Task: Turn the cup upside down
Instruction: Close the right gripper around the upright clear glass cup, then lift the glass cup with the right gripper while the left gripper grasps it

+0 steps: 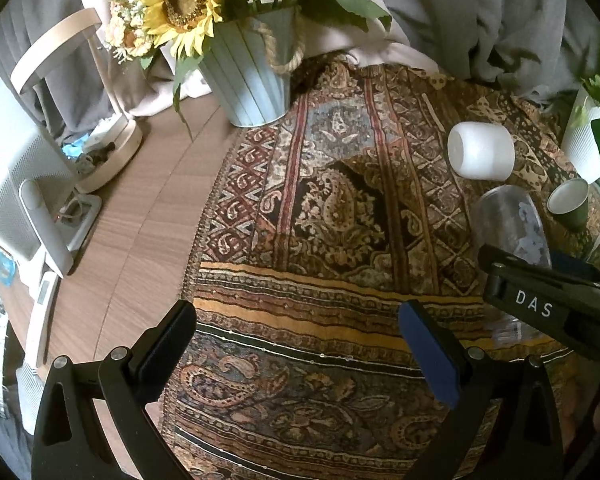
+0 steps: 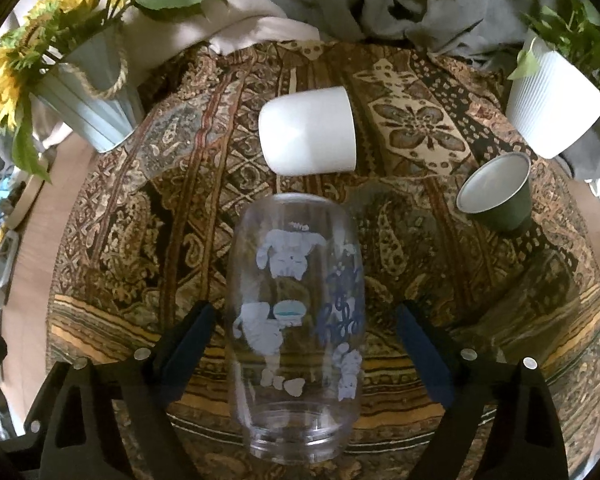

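Right gripper (image 2: 304, 344), jaws spread wide, straddles clear printed cup (image 2: 296, 320) lying mid-cloth (image 2: 500, 300); left gripper (image 1: 296, 352) open, idle; judged best: close squarely mid-body before rotating rim downward

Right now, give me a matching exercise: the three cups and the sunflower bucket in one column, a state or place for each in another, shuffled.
1. clear glass cup
2. white cup
3. green paper cup
4. sunflower bucket

A. far left, rope handle
B. opaque, upside down
C. mouth up, white inside
D. between the open right gripper fingers

Pairs: 1-D, 2-B, 3-C, 4-A
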The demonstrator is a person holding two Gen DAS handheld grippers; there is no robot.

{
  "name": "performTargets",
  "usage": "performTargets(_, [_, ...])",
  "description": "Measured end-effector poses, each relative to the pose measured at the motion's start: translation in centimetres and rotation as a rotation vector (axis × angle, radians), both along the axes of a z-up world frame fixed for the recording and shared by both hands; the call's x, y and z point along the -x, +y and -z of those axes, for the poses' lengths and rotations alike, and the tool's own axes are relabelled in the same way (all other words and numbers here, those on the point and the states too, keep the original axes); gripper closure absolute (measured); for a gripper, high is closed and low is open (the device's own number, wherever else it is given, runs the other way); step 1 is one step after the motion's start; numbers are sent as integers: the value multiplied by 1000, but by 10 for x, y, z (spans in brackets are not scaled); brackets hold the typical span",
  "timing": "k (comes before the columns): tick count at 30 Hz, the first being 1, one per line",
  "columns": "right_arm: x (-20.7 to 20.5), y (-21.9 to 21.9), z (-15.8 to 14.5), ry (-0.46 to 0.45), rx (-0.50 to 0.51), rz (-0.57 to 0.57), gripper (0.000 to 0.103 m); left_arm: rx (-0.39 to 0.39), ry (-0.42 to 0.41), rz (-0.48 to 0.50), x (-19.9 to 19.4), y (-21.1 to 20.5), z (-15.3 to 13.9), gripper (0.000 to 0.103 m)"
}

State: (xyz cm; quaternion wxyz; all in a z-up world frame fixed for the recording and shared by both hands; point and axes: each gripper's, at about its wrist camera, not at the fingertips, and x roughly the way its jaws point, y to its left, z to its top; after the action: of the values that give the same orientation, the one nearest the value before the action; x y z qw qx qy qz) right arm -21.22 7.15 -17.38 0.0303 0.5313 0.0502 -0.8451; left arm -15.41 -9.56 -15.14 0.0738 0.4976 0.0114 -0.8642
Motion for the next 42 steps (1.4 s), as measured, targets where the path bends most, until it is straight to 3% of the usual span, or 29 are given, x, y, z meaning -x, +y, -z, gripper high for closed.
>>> performTargets(5, [1,1,3,-19,31,-17,31,-5,-3,-3,-1,0,1,0])
performTargets(14, [-9,3,-4,-16,39,-26,31,-5,22,-3,-9,1,-8,0])
performTargets(28, [-63,21,-34,-7,53,12,31,-41,75,26,-37,8,-27,0])
performTargets(42, [-110,35,-12,-71,49,47,31,-25,39,79,-60,24,-15,0])
